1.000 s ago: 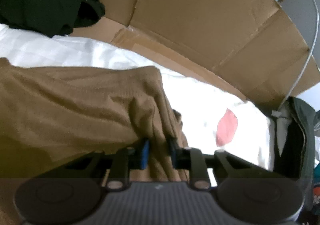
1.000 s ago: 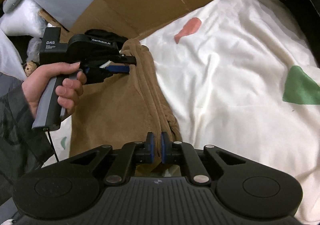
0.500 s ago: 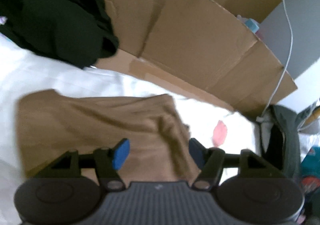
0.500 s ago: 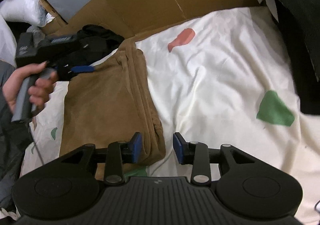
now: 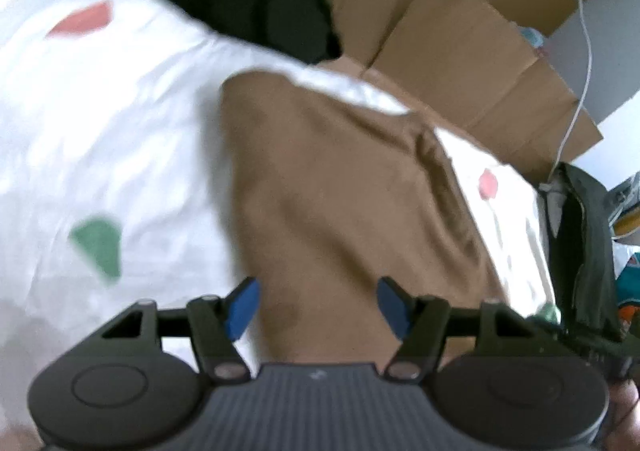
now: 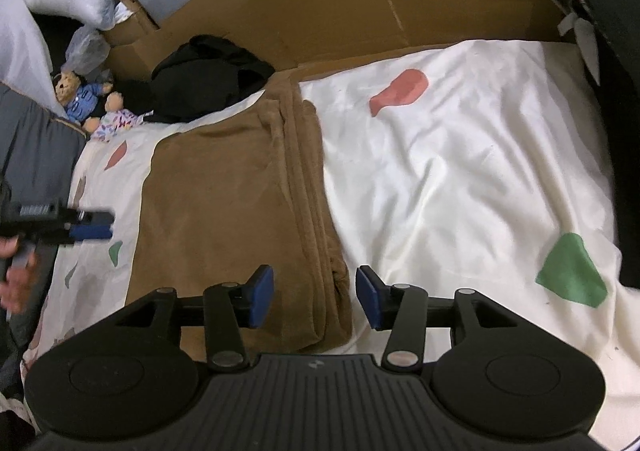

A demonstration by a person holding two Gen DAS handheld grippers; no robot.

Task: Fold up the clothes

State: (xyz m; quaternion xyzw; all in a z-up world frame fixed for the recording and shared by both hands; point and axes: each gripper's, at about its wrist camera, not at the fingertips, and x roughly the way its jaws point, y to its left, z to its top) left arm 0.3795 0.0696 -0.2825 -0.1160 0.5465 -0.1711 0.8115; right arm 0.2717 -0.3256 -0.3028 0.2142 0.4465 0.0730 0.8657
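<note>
**Right wrist view: brown garment folded on the bed**

I see the brown garment [image 6: 240,211] lying as a long rectangle on the bed sheet [image 6: 460,179], long axis running away from my right claw [image 6: 315,297], which gapes empty over its near right corner. Left claw [image 5: 316,305], also spread and empty, hovers over it.

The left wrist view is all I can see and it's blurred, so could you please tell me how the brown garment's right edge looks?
Observer: From the right wrist view, the brown garment shows stacked folded layers along that edge.
Operator: Thank you. Where is the right gripper?
Observer: The right gripper sits by the garment's near right corner, jaws open, holding nothing.
Operator: Anything beyond the black clothes that I'm missing?
Observer: A teddy bear lies left of the black clothes.
</note>
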